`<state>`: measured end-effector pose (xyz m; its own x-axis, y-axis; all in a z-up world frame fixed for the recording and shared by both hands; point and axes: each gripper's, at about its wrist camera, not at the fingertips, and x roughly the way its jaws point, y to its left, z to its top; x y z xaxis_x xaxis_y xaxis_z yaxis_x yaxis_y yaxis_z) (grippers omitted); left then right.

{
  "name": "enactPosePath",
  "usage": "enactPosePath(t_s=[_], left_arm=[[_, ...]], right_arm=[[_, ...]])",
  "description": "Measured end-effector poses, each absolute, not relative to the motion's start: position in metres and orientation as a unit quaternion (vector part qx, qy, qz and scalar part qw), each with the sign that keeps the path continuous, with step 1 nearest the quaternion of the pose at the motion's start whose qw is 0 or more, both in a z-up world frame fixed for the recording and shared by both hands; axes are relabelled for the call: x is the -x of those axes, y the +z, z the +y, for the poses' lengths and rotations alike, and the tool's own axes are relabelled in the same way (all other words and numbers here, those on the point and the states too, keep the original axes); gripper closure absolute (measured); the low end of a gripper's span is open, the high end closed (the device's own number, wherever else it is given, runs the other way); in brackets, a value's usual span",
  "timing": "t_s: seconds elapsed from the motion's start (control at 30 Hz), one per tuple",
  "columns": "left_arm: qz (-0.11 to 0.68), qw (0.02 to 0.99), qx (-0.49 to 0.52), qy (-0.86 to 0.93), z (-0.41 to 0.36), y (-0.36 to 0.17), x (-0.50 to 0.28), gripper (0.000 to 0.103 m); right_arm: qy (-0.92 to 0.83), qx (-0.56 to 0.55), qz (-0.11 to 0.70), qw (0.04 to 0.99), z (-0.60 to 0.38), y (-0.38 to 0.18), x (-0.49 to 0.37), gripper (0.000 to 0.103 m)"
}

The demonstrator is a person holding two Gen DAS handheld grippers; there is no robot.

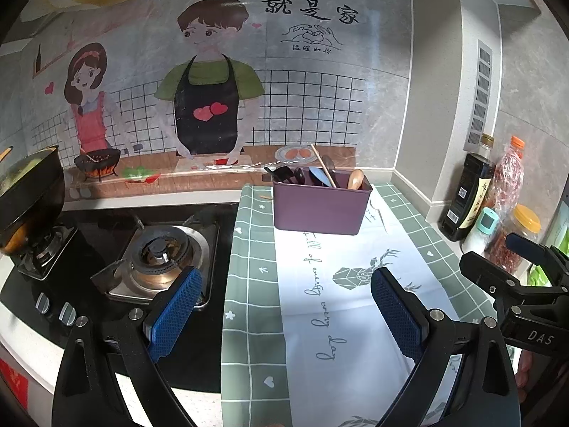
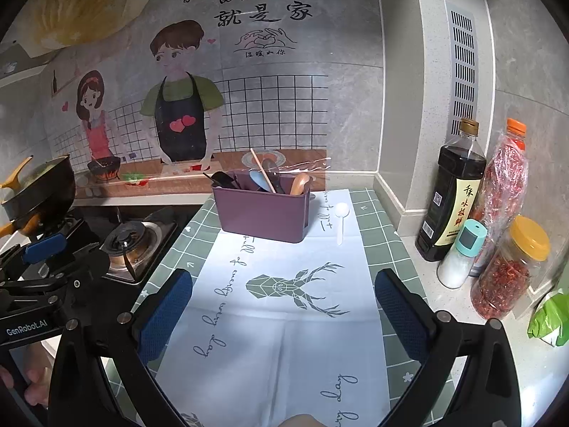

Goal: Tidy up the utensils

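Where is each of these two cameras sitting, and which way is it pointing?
Left wrist: rides the left gripper, facing the purple utensil bin and gas burner; its open blue fingers show, the right gripper at its right edge.
Right wrist: rides the right gripper, facing the bin, white spoon and soy sauce bottle; open fingers show.
Shared: bin, deer-print cloth.

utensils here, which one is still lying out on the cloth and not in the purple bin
The small white plastic spoon: it lies flat on the cloth just right of the purple plastic bin. The wooden spoon, chopstick and dark utensils all stand inside the bin.
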<state>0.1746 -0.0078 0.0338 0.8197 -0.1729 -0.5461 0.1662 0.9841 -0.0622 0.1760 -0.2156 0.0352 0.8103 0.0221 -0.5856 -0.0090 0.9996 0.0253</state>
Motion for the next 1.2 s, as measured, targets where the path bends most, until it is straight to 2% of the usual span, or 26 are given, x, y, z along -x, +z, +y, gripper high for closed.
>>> enactPosePath(t_s=[1.2], left_arm=[[0.278, 0.955, -0.001, -0.098, -0.0102, 0.0384, -0.1709, 0.007]], right_arm=[[0.007, -0.018, 0.310, 0.951, -0.2195, 0.0368, -0.1750, 0.001]])
